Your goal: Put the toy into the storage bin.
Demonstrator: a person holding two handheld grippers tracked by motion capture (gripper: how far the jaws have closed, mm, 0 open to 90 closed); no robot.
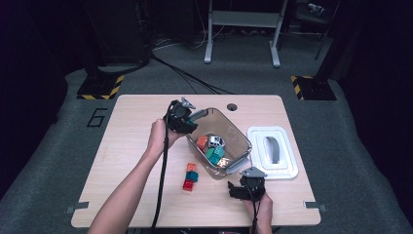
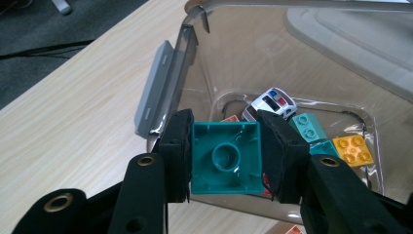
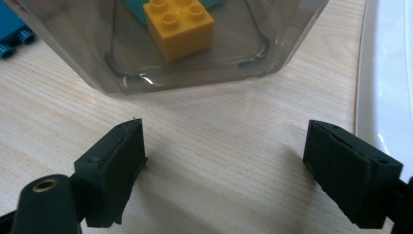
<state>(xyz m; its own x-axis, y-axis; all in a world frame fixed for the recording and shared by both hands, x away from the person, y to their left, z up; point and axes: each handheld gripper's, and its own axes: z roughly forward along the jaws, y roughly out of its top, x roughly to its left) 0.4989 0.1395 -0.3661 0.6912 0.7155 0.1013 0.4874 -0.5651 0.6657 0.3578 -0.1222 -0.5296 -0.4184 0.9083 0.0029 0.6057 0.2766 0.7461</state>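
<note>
1. On the pale wooden worktop a clear plastic storage bin sits near the middle, with grey latch handles at its two ends.
2. Just to the bin's right lies its white lid, flat on the worktop with a grey grip in the centre.
3. Inside the bin I can see an orange brick, a small white toy police car, a light teal two-stud brick and a yellow four-stud brick, all loose on the bottom.
4. Outside the bin, near its front left side, three small bricks lie in a short row on the worktop: an orange one, a teal one and a red one.
5. The left gripper is held over the bin's far left end; its jaws are closed on a dark teal square brick, gripped by two opposite sides with the hollow underside facing the camera. The brick hangs above the bin's rim, clear of the toys below.
6. The right gripper is low over bare worktop at the bin's near end, beside the lid's edge. Its jaws are spread wide with nothing between them, and the bin's wall stands just ahead, the yellow brick visible through it.
</note>
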